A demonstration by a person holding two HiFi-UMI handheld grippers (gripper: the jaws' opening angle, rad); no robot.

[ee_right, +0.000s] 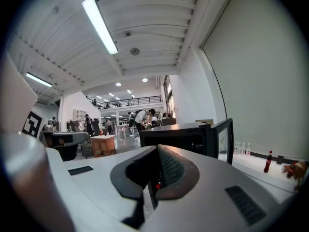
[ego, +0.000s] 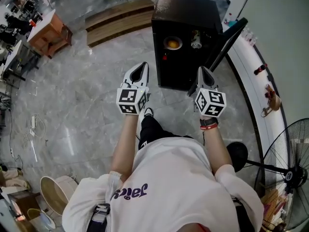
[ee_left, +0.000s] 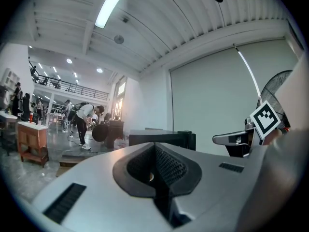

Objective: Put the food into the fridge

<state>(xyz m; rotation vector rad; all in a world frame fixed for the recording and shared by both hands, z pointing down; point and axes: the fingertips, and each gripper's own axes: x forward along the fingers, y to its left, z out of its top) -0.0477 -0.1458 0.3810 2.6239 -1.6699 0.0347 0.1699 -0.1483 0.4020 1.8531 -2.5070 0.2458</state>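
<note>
Fridge (ego: 179, 13): standing with door (ego: 225, 43) open, bowl (ego: 173, 43) of food sitting inside. Left gripper (ego: 142, 66) and right gripper (ego: 202, 70) are hovering before the fridge front, fingers together, gripping nothing; right one is pointing nearer the opening.

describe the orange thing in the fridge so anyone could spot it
Start at the open black fridge ahead of the person. Inside, the orange thing sits left of a whitish item, and it alone is round, orange and in a pale bowl.
</note>
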